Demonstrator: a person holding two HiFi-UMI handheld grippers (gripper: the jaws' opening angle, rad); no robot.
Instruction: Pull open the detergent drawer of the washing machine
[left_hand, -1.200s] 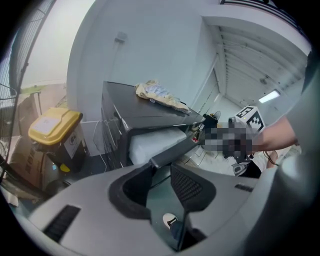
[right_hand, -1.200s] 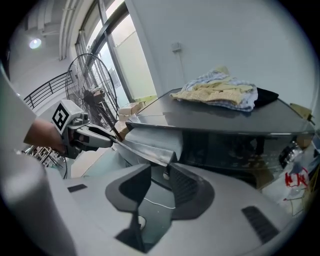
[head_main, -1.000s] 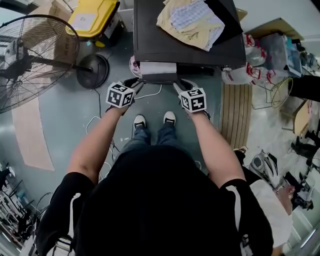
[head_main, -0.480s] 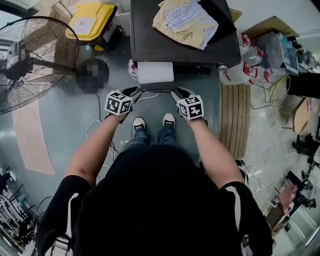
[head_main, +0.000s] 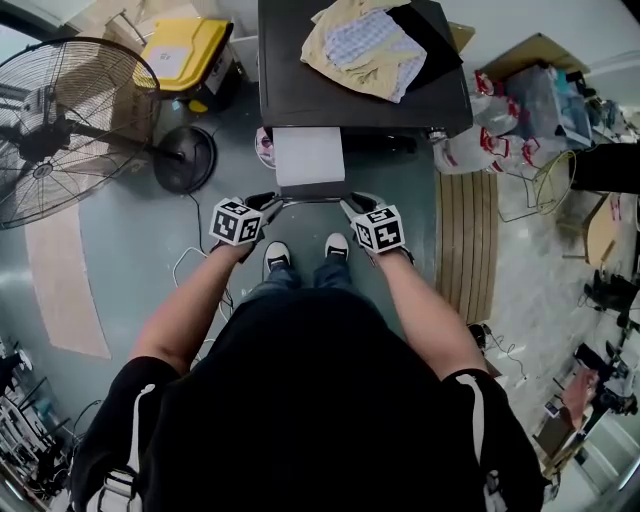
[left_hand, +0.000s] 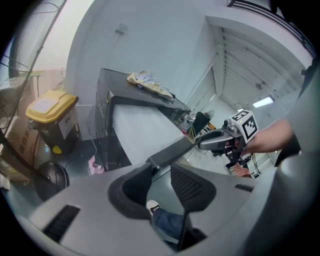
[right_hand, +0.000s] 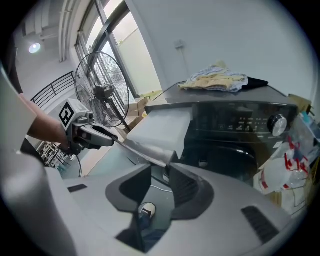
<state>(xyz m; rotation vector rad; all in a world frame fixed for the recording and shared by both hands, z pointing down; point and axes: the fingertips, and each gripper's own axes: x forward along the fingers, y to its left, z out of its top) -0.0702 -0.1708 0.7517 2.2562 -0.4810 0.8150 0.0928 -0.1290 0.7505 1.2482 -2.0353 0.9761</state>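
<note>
Both left claw (head_main: 266, 204) and right claw (head_main: 351, 204) hide drawer's (head_main: 309, 157) gripped corners.

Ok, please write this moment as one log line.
detergent drawer: partly out | left claw: shut on drawer front | right claw: shut on drawer front

A cluttered workshop or test hall: bare grey painted floor (head_main: 130, 250), a big black wire-caged pedestal fan (head_main: 55, 135), a yellow-lidded plastic bin (head_main: 185, 48), heaped clear plastic bags (head_main: 520, 105), tall industrial windows (right_hand: 107, 35)
</note>
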